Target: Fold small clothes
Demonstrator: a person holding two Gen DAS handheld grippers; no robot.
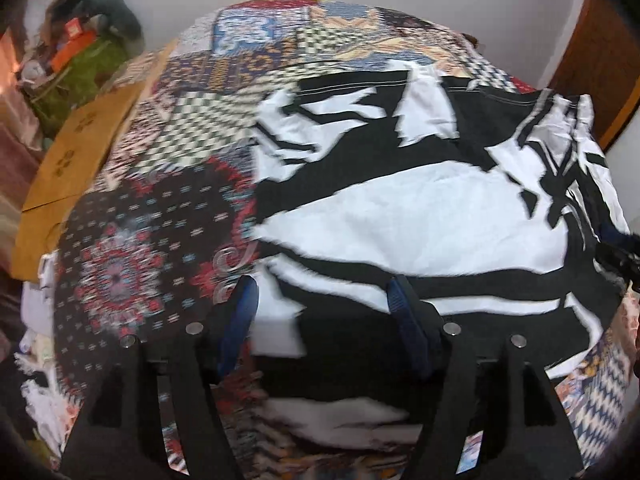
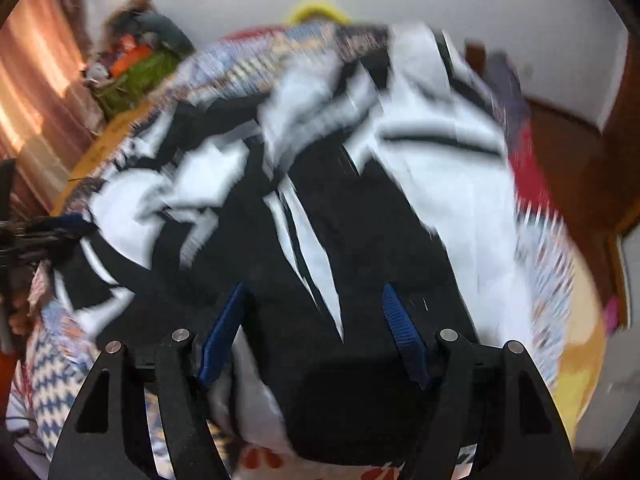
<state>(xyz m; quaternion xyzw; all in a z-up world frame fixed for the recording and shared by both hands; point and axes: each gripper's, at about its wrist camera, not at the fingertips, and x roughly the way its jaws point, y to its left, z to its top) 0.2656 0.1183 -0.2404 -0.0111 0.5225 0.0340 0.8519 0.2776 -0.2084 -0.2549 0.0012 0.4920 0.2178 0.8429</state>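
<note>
Black-and-white garment (image 1: 400,216) lay under both down-tilted tongs; left gripper (image 1: 320,304) and right gripper (image 2: 314,316) gaped apart, holding nothing; right view blurred.

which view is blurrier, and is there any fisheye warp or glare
Right wrist view: heavy motion smear across the black-and-white garment; only the right gripper stays crisp. Left wrist view: milder blur, sharpest on the left gripper; the patterned bedspread bulges from fisheye warp. Dark vignette corners in both; warm light glows on the curtain.
</note>
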